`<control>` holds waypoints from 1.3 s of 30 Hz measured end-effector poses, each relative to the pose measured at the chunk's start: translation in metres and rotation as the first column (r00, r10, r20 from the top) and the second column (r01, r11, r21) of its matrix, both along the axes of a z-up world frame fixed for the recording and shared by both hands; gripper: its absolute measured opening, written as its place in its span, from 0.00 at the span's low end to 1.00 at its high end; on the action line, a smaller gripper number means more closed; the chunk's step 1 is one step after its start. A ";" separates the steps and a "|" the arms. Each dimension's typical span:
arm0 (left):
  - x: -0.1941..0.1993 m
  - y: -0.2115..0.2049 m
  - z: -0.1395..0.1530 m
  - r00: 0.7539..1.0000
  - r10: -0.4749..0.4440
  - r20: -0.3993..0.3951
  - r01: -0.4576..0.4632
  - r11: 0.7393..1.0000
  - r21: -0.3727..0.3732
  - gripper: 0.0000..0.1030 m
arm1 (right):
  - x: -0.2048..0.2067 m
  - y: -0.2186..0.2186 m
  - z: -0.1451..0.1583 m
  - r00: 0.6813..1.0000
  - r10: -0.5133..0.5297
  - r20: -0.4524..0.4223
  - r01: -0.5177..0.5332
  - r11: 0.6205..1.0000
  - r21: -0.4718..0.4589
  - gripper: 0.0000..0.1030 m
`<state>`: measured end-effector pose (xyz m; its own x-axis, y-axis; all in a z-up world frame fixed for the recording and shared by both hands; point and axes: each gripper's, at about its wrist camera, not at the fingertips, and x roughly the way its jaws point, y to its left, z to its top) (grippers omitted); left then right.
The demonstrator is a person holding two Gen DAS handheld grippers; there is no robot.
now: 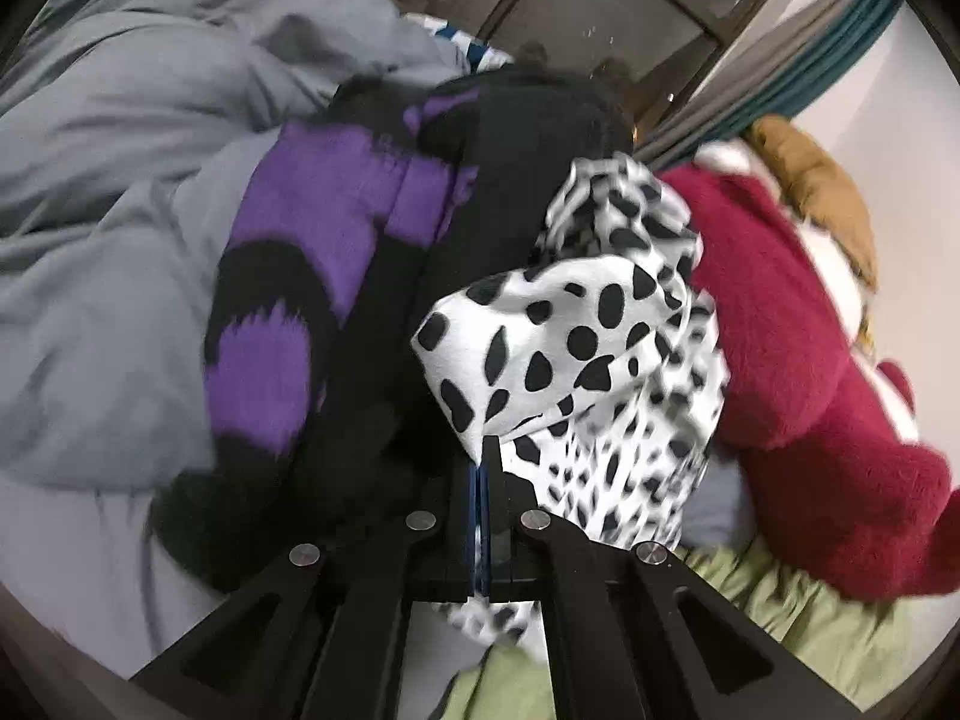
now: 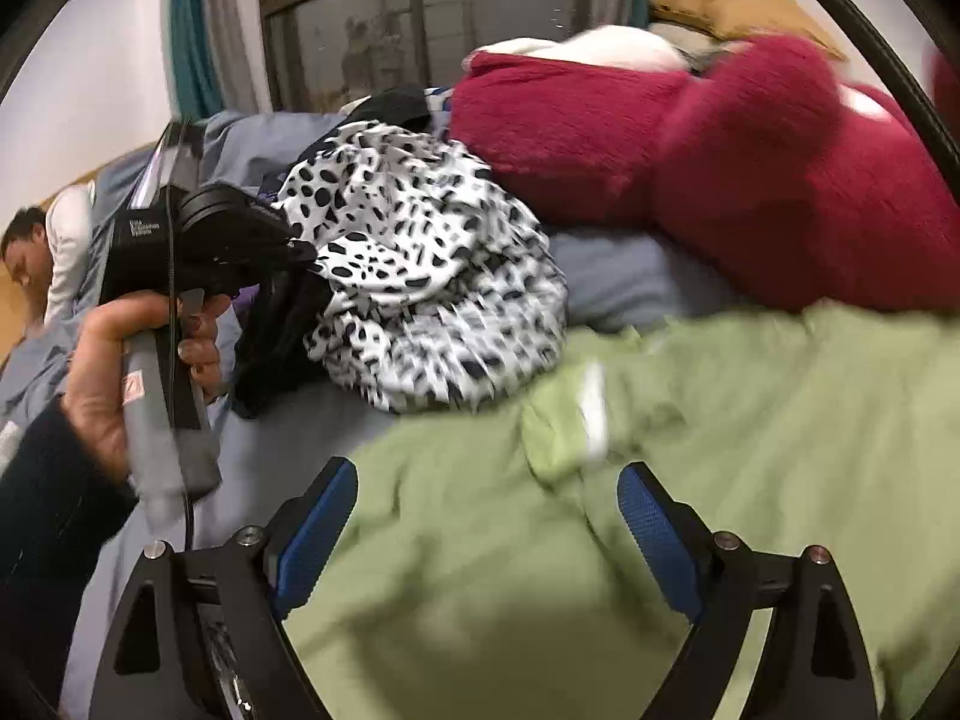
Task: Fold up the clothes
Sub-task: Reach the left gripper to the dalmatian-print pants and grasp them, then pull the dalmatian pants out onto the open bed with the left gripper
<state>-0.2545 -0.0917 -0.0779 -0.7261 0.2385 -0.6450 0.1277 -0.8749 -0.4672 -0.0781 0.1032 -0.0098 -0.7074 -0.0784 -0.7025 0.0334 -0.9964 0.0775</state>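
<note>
White cloth with black spots (image 1: 576,324): thin, crumpled, bunched into a loose heap on the grey-blue bedding (image 1: 102,300). One folded corner is pinched between the closed fingers of the left gripper (image 1: 483,468); the rest hangs and piles to the right of the fingers. Motion blur on its lower folds. From the right wrist view the same spotted cloth (image 2: 420,276) sits as a rounded mound, touching the green garment's edge.

Fuzzy purple-and-black striped knit (image 1: 288,276): just left of the spotted cloth, touching it.

Pale green garment (image 2: 540,540): spread flat in front of the right gripper (image 2: 486,516), whose blue-padded jaws stand wide apart above it, gripping nothing.

Dark red plush toy (image 2: 690,156): behind the green garment, beside the spotted cloth.

A hand (image 2: 120,372) grips the left gripper's handle.
</note>
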 end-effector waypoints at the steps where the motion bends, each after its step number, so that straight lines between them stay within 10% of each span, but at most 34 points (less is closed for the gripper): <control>1: 0.005 0.001 -0.003 1.000 -0.025 0.014 0.025 1.000 0.009 0.00 | 0.008 0.004 -0.001 1.000 -0.012 0.006 0.012 1.000 -0.013 0.88; 24: 0.262 -0.063 -0.077 0.963 -0.072 0.261 0.024 0.983 0.181 0.00 | 0.120 0.001 -0.005 0.989 0.005 0.151 -0.001 0.999 -0.032 0.89; 39: 0.361 -0.097 -0.070 0.951 -0.004 0.310 -0.017 0.998 0.064 0.00 | 0.149 -0.041 -0.005 0.984 0.100 0.145 -0.115 0.988 0.101 0.88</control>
<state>0.1061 -0.1890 -0.1484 -0.4947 0.2830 -0.8217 0.2806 -0.8429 -0.4592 0.0708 0.0624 -0.0147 -0.5940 -0.0665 -0.8017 0.1372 -0.9904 -0.0195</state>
